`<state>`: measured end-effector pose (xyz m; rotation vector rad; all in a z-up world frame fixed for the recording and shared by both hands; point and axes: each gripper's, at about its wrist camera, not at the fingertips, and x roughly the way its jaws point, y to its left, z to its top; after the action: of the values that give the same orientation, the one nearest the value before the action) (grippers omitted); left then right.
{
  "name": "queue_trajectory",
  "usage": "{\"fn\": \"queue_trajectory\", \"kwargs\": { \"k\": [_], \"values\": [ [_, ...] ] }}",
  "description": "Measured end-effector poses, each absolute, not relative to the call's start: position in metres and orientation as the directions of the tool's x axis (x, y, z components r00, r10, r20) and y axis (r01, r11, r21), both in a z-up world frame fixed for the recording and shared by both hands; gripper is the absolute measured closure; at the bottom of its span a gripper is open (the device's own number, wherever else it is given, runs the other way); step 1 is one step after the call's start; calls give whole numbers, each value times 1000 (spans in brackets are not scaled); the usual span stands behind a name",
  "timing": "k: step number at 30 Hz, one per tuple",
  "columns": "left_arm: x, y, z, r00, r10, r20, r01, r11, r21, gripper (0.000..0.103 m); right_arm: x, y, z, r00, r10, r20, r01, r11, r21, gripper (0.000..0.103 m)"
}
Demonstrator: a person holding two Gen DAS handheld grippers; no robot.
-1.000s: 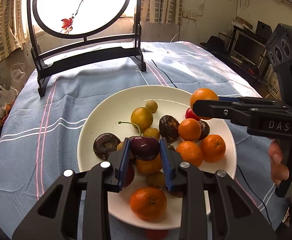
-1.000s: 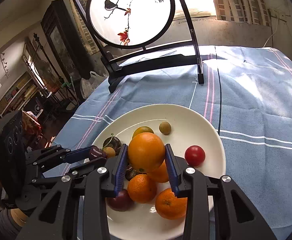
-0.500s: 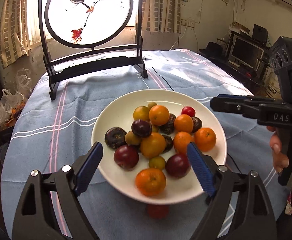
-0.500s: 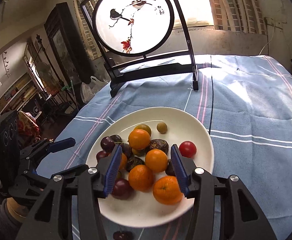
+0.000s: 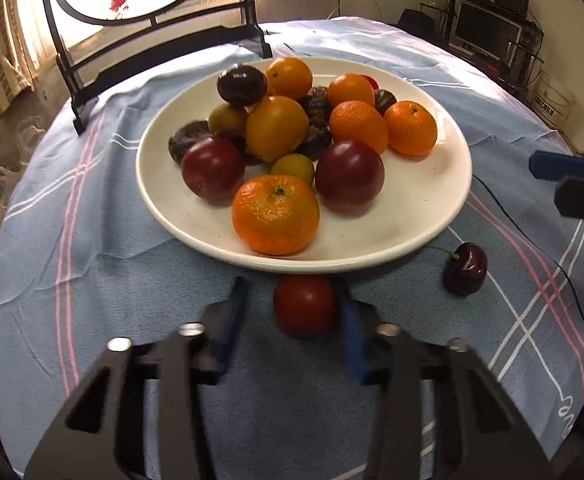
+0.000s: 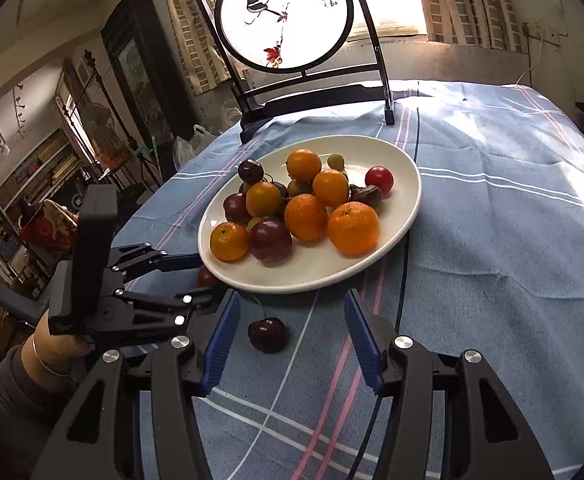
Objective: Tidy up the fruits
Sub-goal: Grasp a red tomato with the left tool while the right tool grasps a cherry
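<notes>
A white plate (image 5: 412,208) (image 6: 312,268) on the blue checked cloth holds several oranges, plums and smaller fruits. On the cloth just before its near rim lies a red tomato (image 5: 304,305) (image 6: 207,278). My left gripper (image 5: 291,288) (image 6: 203,280) straddles the tomato and its jaws are closing. The right pad is at the tomato's side, while a gap shows at the left pad. A dark cherry (image 5: 464,269) (image 6: 267,334) with a stem lies on the cloth to the right. My right gripper (image 6: 292,294) (image 5: 572,184) stands open over it, touching nothing.
A black-framed round screen (image 6: 287,20) painted with birds stands at the table's far side. A thin black cable (image 5: 532,240) runs over the cloth right of the plate. A sleeved hand (image 6: 51,344) holds the left gripper. Furniture surrounds the table.
Both grippers let go of the fruit they held over the plate and drew back to its near side. The left jaws opened wide, then narrowed around the tomato; the right jaws opened.
</notes>
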<state>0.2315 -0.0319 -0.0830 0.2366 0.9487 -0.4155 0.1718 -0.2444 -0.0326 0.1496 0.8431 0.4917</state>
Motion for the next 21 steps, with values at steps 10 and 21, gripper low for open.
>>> {"fn": "queue_trajectory", "kwargs": {
  "k": [10,21],
  "values": [
    [177,-12,-51,589,-276,-759,433,901,9,74,163,-196,-55,498,425,-756,-451,871,193,50],
    [150,14,-38,618,-289,-731,403,915,-21,74,177,-184,-68,476,376,-795,-419,892,171,73]
  ]
}}
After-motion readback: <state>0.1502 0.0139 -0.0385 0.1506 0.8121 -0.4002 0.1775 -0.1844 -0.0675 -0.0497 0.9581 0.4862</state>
